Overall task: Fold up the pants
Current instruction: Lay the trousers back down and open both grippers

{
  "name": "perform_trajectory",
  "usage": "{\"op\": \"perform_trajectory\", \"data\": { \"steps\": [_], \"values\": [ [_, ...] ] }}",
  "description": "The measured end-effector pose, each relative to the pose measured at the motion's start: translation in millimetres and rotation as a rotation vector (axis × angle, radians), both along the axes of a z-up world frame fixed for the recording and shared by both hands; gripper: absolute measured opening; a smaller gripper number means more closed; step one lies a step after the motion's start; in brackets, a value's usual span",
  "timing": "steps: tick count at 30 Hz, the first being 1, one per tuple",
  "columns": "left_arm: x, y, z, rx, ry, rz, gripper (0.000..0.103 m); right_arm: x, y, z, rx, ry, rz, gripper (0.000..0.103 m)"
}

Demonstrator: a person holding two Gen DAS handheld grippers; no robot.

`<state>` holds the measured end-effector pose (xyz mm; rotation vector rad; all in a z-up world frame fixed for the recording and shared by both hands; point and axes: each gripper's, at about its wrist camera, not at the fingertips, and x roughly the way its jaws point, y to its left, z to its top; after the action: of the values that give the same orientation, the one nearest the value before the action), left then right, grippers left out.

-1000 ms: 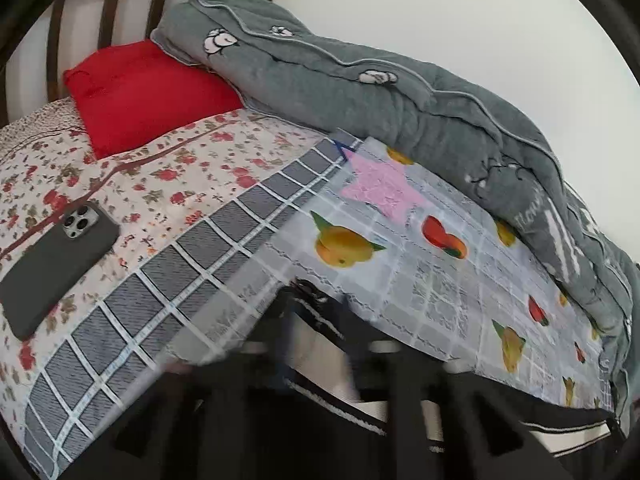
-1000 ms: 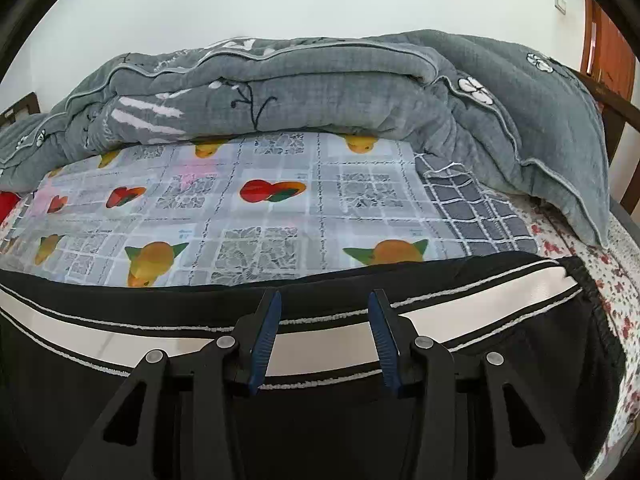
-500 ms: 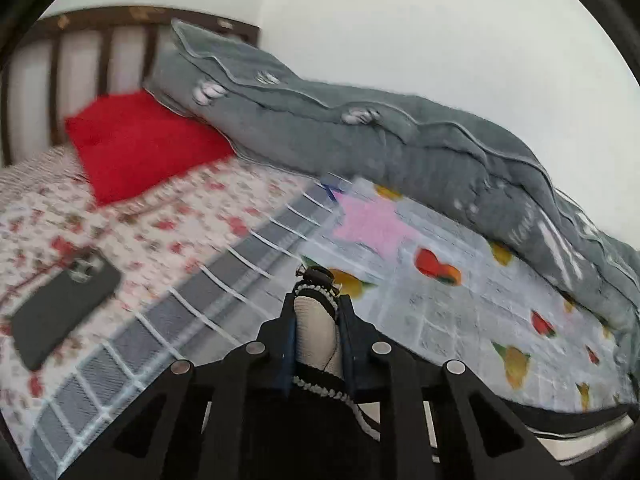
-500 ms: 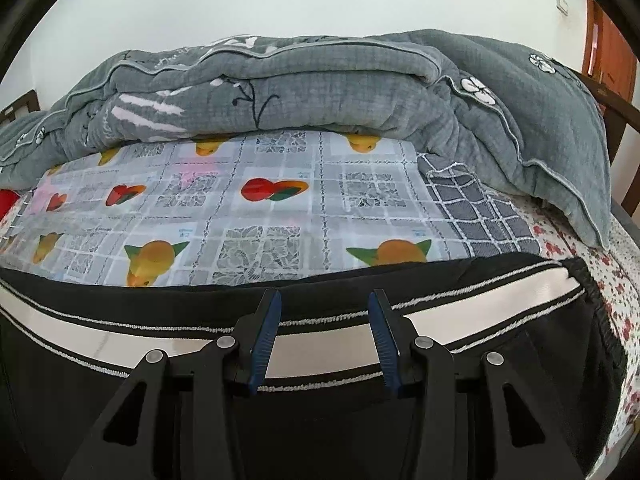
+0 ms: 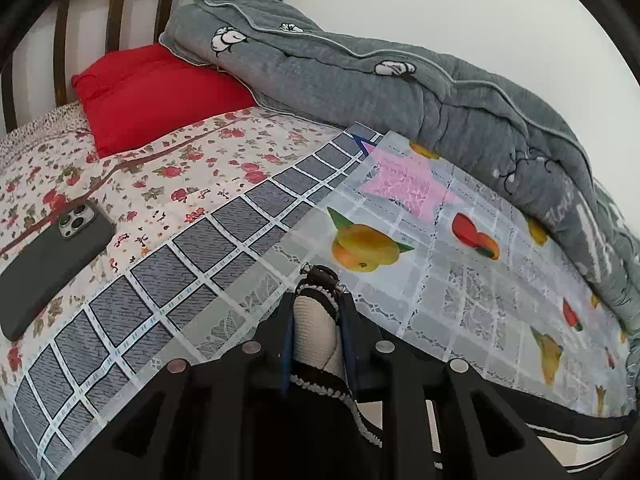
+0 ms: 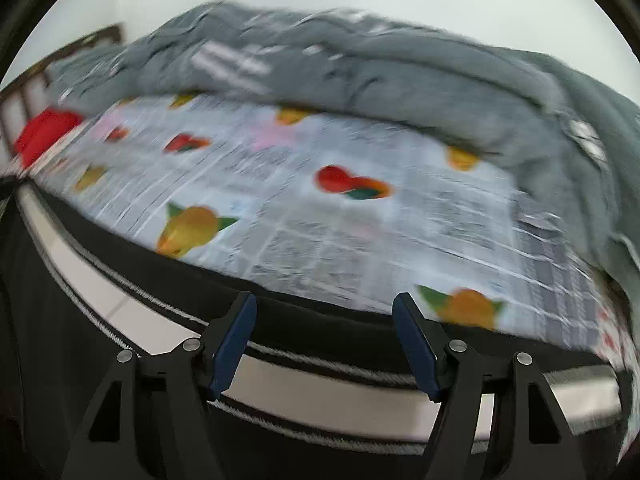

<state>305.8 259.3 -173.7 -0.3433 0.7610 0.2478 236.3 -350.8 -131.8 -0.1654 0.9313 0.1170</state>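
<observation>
Left gripper point(image 5: 316, 316) is closed on a bunched end of the black pants point(image 5: 320, 420) with the cream side stripe, while my right gripper point(image 6: 326, 340) stands wide open just above the stripe and holds nothing. I judge the fold as only begun: the pants lie stretched along the near edge of the fruit-print cloth point(image 5: 460, 272), not yet doubled. No container is in view.
</observation>
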Motion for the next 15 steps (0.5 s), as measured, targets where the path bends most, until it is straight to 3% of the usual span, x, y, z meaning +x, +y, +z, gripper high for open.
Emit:
{"op": "perform_trajectory", "data": {
  "steps": [3, 4, 5, 6, 9, 12, 15],
  "values": [
    [0.6, -2.3, 0.6, 0.016, 0.006, -0.002, 0.021, 12.4, 15.2, -20.4, -0.029, 0.093, 0.113, 0.069],
    [0.0, -2.4, 1.2, 0.017, 0.006, -0.004, 0.021, 12.8, 20.2, -25.2, -0.058, 0.103, 0.137, 0.058],
    [-0.8, -2.4, 1.8, 0.017, 0.005, -0.006, 0.021, 9.1, 24.7, -24.8, -0.047, 0.098, 0.185, 0.021],
    [-1.3, -2.3, 1.8, 0.018, 0.004, -0.007, 0.021, 5.2, 29.0, -23.7, -0.062, 0.093, 0.215, 0.006],
    [-3.9, -3.2, 3.7, 0.021, -0.005, -0.009, 0.021, -11.0, 39.7, -16.7, -0.143, 0.027, 0.262, 0.003],
    [-7.2, -3.8, 10.2, 0.016, -0.040, -0.020, 0.021, -19.4, 19.4, 15.1, -0.009, -0.083, 0.235, 0.003],
    [0.4, -9.2, 7.6, 0.049, -0.011, -0.013, 0.021, -4.3, 19.3, 11.5, -0.012, -0.073, 0.218, 0.003]
  ]
}}
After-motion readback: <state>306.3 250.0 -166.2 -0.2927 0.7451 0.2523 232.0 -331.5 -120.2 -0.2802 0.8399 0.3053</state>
